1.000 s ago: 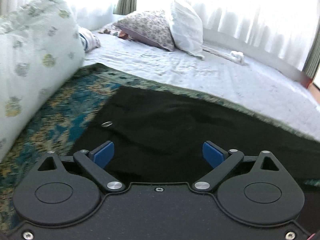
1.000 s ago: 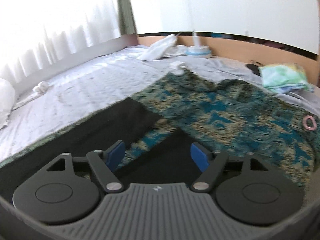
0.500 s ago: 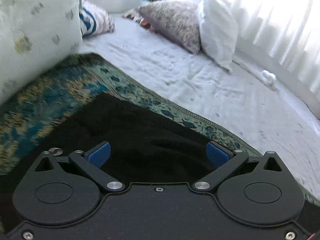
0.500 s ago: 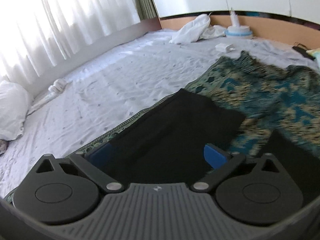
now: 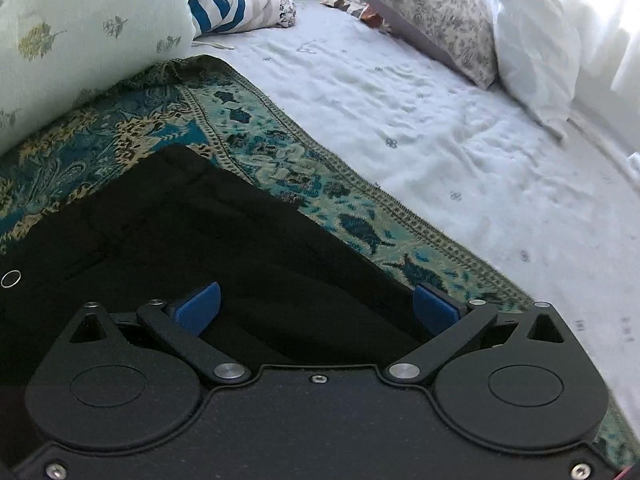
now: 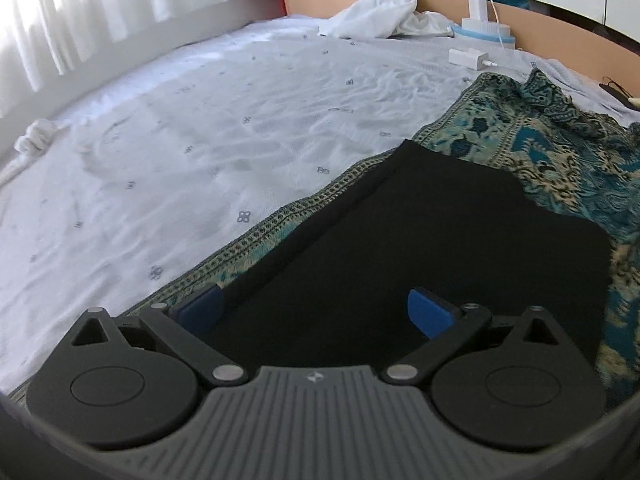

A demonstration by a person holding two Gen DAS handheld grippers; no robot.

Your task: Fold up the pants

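Surroundings: the black pants (image 5: 208, 248) lie flat on a teal patterned throw (image 5: 280, 160), which is spread over a white bedsheet (image 5: 460, 128). At the head of the bed a big pale floral cushion (image 5: 80, 32) presses on the throw's corner, just beside the waistband end. At the far end the throw bunches into folds (image 6: 560, 112) beyond the hems.
Count: two pant legs lie side by side, one seam line between them (image 6: 340, 216). One metal button (image 5: 11, 278) shows on the waist. Against the curtain are two pillows, one grey floral (image 5: 432, 20), one plain white (image 5: 532, 48). There is one striped bundle (image 5: 236, 4), one white charger block (image 6: 468, 58) on the sheet, and one crumpled white cloth (image 6: 376, 12) by the headboard rail.
Direction: the long axis of the pants runs along the throw's fringed edge, with the waist toward the floral cushion and the leg hems (image 6: 520, 200) toward the charger.
Left gripper (image 5: 316, 308): spread wide over the waist area, blue pads apart, nothing between them.
Right gripper (image 6: 314, 310): spread wide over the legs, holding nothing; its left pad (image 6: 200, 306) sits over the throw's border.
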